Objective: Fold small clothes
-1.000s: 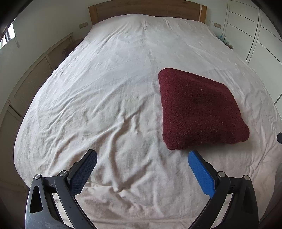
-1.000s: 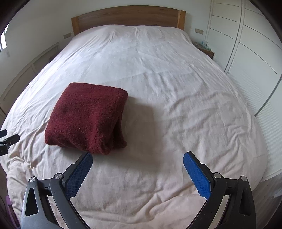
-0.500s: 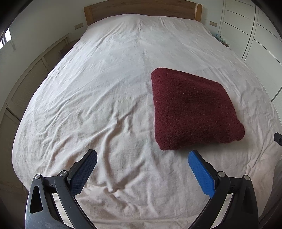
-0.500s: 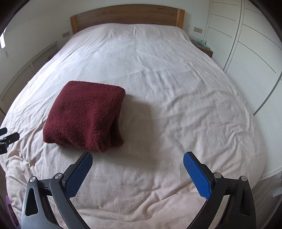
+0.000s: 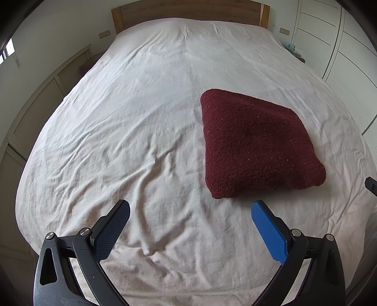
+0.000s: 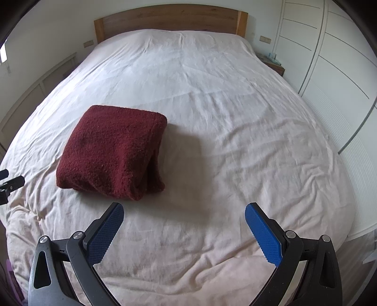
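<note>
A dark red knitted garment (image 5: 254, 143) lies folded into a thick square on the white bedsheet (image 5: 132, 131). In the left wrist view it is ahead and to the right of my left gripper (image 5: 190, 211), which is open, empty and above the sheet. In the right wrist view the garment (image 6: 113, 150) lies ahead and to the left of my right gripper (image 6: 185, 213), also open and empty. Neither gripper touches the garment. The tip of the other gripper shows at each view's edge (image 6: 9, 183).
The bed has a wooden headboard (image 6: 169, 17) at the far end. White wardrobe doors (image 6: 334, 70) stand along the right side, with a small bedside table (image 6: 273, 61) beside them. Panelled wall units (image 5: 35, 113) run along the left.
Both grippers have drawn back and risen slightly, so the garment looks a little farther off. The garment has not moved and both grippers stay open.
</note>
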`<state>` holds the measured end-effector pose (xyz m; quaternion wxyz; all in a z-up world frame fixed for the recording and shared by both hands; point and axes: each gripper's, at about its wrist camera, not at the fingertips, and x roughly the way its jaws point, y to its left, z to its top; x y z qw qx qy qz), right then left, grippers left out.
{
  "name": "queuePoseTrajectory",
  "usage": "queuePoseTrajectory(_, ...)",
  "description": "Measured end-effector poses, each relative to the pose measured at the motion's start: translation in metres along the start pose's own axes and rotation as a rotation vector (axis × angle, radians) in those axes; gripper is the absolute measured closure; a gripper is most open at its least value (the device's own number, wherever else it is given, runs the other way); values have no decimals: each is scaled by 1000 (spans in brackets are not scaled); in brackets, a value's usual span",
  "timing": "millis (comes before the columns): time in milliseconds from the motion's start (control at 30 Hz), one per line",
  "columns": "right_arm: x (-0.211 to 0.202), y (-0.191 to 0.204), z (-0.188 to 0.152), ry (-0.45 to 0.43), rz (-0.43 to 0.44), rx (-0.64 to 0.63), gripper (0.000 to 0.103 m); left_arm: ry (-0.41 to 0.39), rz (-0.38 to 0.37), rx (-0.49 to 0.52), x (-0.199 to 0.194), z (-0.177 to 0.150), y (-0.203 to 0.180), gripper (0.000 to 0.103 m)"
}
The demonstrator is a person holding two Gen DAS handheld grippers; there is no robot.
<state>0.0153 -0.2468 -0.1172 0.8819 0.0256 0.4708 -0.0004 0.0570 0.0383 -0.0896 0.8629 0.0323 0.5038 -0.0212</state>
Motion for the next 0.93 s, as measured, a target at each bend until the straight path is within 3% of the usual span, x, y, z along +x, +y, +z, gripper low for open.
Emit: queuePoseTrajectory(933,10,-1,-8,29,6,-2,0,15,-4,37,2,-5,-6,1)
